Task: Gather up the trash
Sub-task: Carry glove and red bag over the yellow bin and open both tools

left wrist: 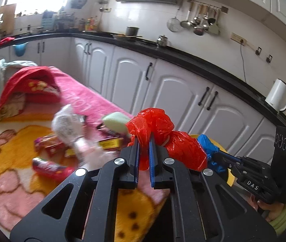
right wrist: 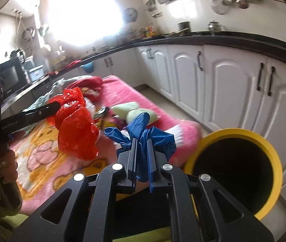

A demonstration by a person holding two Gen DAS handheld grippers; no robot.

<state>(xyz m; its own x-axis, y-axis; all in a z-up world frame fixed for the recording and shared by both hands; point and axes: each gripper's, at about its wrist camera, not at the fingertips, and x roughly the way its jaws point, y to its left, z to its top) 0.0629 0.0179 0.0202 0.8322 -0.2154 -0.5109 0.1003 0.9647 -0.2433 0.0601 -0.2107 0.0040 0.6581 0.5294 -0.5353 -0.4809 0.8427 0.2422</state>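
Sunlit kitchen, white cabinets (left wrist: 175, 92)

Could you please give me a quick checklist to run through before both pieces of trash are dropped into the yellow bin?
1. Left gripper shut on red plastic bag: ok.
2. Right gripper shut on blue glove: ok.
3. Yellow bin mouth open and unobstructed: ok.
4. Glove over the bin mouth: not ok, it is beside it.
5. Red bag over the bin: not ok.
6. Room left inside the bin: cannot tell.

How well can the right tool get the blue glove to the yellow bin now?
Probably yes: the right tool is shut on the blue glove, and the yellow bin stands open just beside it, nothing between.
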